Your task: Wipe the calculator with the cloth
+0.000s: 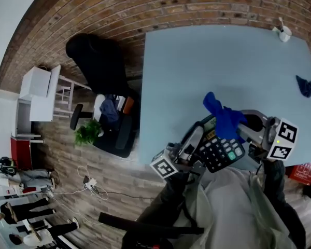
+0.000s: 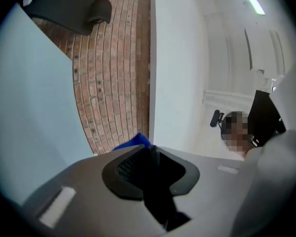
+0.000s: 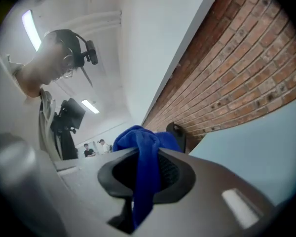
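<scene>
1. Head view: the pale blue table (image 1: 207,61) fills the far and right part of the scene. At its near edge the left gripper (image 1: 203,135) holds the calculator (image 1: 221,153), with the keys facing up. The right gripper (image 1: 239,124) holds the blue cloth (image 1: 222,115) on the far end of the calculator, touching it. (A second, darker cloth (image 1: 307,85) lies alone on the table, well apart to the right.) Left of the table, on the wooden floor, stand a black office chair (image 1: 96,61) and a small green plant (image 1: 87,132).

2. Left gripper view: the jaws of this gripper (image 2: 150,154) stand almost together, and they press on a thin dark edge, which is the calculator (image 2: 158,196). A corner of the blue cloth (image 2: 134,142) shows just beyond the tips. The table is at the left, and a brick wall (image 2: 113,73) is farther behind.

3. Right gripper view: the jaws of this gripper (image 3: 147,174) are closed on the cloth (image 3: 138,142). One fold passes down between the pads, and the rest stands out as a bunch beyond the tips. The brick wall runs across the far right, above the table.
</scene>
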The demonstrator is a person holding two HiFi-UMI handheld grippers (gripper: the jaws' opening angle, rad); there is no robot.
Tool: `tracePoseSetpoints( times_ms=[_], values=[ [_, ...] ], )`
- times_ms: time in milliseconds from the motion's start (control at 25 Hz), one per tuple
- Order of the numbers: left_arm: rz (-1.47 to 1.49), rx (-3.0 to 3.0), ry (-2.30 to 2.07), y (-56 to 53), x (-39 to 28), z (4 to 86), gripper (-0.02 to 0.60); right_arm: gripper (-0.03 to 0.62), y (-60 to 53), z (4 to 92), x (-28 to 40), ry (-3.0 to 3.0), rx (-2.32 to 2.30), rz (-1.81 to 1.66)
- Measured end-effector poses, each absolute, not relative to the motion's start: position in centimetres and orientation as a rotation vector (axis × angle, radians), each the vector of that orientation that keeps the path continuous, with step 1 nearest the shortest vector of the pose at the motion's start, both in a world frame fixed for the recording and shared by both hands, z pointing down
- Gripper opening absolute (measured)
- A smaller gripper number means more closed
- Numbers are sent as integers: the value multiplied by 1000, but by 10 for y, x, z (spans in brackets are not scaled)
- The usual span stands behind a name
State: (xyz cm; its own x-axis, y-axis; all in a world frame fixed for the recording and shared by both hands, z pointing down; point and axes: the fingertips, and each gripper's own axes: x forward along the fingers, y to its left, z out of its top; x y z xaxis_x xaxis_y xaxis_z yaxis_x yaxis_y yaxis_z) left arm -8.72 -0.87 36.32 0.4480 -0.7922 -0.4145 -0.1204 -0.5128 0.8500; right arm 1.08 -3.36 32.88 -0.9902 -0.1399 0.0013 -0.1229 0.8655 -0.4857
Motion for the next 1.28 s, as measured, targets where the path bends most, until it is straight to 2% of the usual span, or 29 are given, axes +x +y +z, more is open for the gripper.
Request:
tracePoseSetpoints(
  times_ms=[160, 280, 520, 600, 720, 880, 960, 1080, 1160, 1280],
  values=[
    [-1241, 1822, -895, -2, -147, 362, 55, 51, 21, 339, 8, 3071, 184, -875],
    [-1286, 1795, -972, -4, -165, 361, 55, 51, 40, 345, 13, 3108, 340, -862],
    [-1462, 1494, -1121, -8, -190, 384, 55, 51, 23, 336, -5, 3171, 103, -619],
    [-1444, 1473, -1195, -10, -191, 385, 55, 51, 52, 346, -22, 3304, 188, -541],
    [-1366, 1537, -1267, -18, -179, 378, 55, 51, 79, 343, -49, 3279, 308, -609],
    [-1312, 1613, -1267, -21, -168, 372, 55, 51, 48, 337, -34, 3261, 26, -589],
    [-1244, 1696, -1274, -23, -156, 366, 55, 51, 14, 342, -13, 3360, -308, -399],
    [-1163, 1769, -1290, -28, -139, 362, 57, 51, -19, 349, 4, 3549, -715, 186],
    [-1085, 1798, -1325, -32, -134, 367, 57, 51, -13, 352, -7, 3651, -703, 520],
    [-1000, 1831, -1332, -37, -125, 372, 57, 51, 30, 354, -40, 3717, -309, 664]
  ],
)
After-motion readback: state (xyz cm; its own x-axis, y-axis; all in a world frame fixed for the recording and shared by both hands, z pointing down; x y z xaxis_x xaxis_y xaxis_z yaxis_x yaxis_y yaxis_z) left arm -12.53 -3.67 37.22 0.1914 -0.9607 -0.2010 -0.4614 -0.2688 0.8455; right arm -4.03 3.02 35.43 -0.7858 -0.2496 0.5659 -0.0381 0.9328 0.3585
